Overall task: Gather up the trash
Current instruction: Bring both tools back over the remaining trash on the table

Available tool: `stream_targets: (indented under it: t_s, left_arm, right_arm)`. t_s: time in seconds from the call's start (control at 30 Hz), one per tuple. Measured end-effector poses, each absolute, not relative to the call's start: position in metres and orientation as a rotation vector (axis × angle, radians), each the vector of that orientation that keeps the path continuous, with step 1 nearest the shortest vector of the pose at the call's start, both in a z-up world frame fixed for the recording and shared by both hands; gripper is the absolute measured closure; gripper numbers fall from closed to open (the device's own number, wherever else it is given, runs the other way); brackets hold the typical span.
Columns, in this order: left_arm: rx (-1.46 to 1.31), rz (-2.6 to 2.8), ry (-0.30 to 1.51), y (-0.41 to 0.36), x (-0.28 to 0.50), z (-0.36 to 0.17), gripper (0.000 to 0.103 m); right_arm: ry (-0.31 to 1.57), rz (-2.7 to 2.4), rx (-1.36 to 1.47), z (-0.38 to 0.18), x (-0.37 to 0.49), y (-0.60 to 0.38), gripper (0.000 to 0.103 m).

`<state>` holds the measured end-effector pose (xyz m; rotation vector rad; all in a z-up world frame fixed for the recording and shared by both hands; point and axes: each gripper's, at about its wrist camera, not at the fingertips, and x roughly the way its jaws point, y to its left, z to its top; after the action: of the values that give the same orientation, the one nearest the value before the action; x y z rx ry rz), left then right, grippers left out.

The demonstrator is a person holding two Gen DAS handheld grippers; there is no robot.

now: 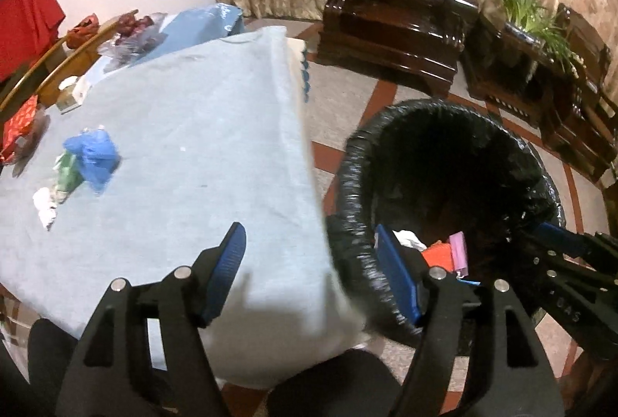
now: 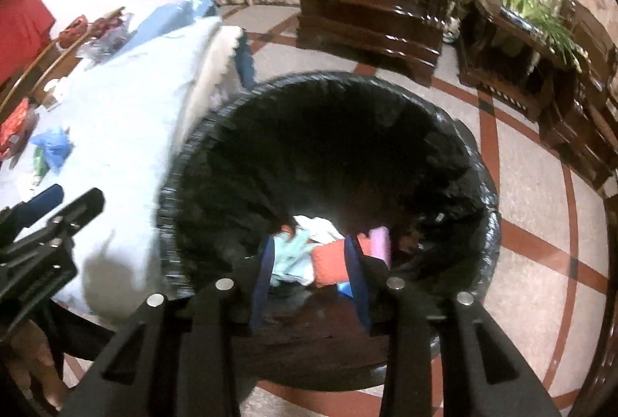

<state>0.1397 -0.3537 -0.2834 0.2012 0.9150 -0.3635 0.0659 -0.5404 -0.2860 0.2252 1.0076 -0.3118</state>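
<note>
Trash [image 1: 83, 165] waits on the table [image 1: 201, 131], so swing the left gripper [image 1: 313, 262], fingers apart and empty, there while the right gripper [image 2: 311, 262], likewise apart, clears the bin [image 2: 185, 193].

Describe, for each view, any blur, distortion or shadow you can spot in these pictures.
Left wrist view: fisheye bends the table edge; the bin rim is smeared by motion blur; the left gripper casts a soft shadow on the cloth. Right wrist view: the bin's near rim and the cloth are smeared; the bin's depth is lost in darkness.
</note>
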Motion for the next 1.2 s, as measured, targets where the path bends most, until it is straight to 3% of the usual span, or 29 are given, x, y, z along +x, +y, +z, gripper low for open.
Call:
stream_targets:
  t_s: [0.2, 0.57, 1.2]
  left_arm:
    - [0.152, -0.329, 0.878, -0.300, 0.146, -0.260, 0.026]
    - [0.074, -0.191, 0.861, -0.180, 0.180, -0.242, 0.023]
    - [0.010, 0.040, 0.857, 0.031, 0.250, -0.274, 0.020]
  right_arm:
    - [0.968, -0.281, 0.184, -0.262, 0.079, -0.490, 0.063]
    - [0.954, -0.195, 0.146, -0.252, 0.133, -0.401, 0.059]
    - [0.985, -0.011, 0.073, -0.276, 0.229, -0.257, 0.059]
